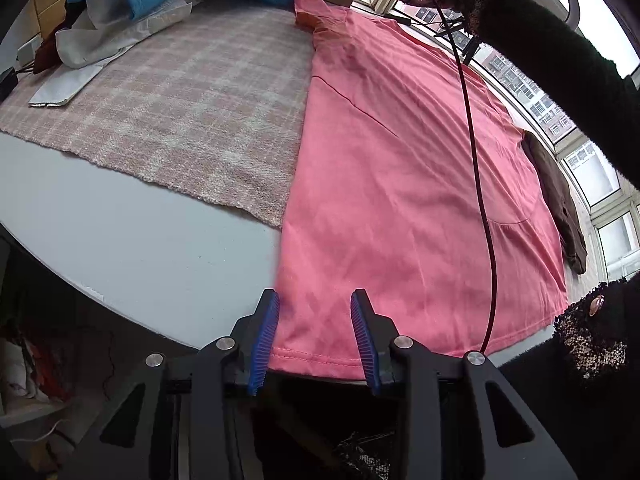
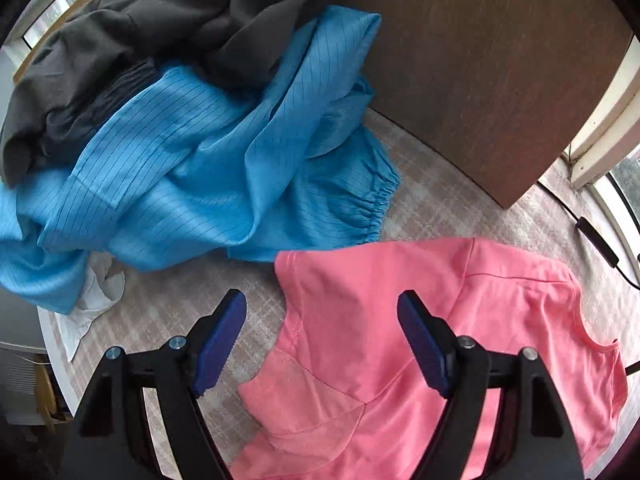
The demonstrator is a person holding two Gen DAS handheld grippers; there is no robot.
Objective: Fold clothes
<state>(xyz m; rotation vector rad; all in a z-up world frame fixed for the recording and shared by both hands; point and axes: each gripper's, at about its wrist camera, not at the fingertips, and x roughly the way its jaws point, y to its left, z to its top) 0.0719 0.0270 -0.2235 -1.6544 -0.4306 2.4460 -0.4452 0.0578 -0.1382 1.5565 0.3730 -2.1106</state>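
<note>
Both tongs point steeply down at the table. Left gripper (image 1: 315, 340), at the lower centre of the left wrist view, has its blue ribbed pads (image 1: 264, 344) partly spread on either side of the bottom corner of the flat pink cotton T-shirt (image 1: 400, 184); fabric lies between the pads, but whether they press on it cannot be told. Right gripper (image 2: 322, 344), at the lower centre of the right wrist view, stands wide apart above the sleeve and shoulder of the same pink T-shirt (image 2: 400, 320), with its left pad over bare cloth and nothing pinched. The T-shirt lies spread out, its stitched hem running along the near rim of the grey round table (image 1: 132, 240) at the bottom of the left view, its left side edge straight and overlapping the beige checked woven table cloth (image 1: 180, 112). Open cloth and bare tabletop fill the middle left of that view. A crumpled blue striped garment (image 2: 200, 172) with a gathered cuff lies in the upper left of the right view, just beside the pink sleeve, with a dark grey garment (image 2: 140, 24) piled behind it and a white cloth (image 2: 96, 300) under its lower edge. A brown wooden board (image 2: 480, 80) occupies the upper right. A folded brown garment (image 1: 560, 208) lies along the right edge of the T-shirt. A black cable (image 1: 476, 184) crosses the T-shirt in the left view. No legible writing is visible.
</note>
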